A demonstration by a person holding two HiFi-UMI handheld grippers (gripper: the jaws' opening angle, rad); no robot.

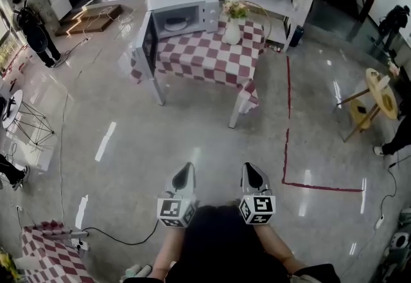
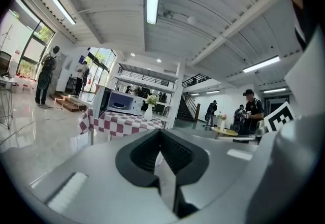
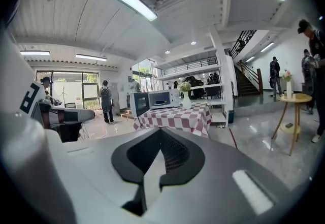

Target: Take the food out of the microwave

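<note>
- Head view: my left gripper (image 1: 187, 169) and right gripper (image 1: 250, 168) are side by side, well apart from the microwave (image 1: 189, 13), with bare floor in between. Both jaws are together and nothing is in them.
- The microwave sits on a checkered surface (image 1: 205, 60) with its door (image 1: 148, 44) swung open. The food (image 1: 174, 24) is inside the microwave on a pale dish. A vase (image 1: 232, 31) of flowers stands just right of the microwave.
- Left gripper view: jaws closed and empty. The microwave (image 2: 122, 102) is far off, up-left of the tips, door open.
- Right gripper view: jaws closed and empty. The microwave (image 3: 160, 100) is far ahead above the tips, with the vase just right of it.
</note>
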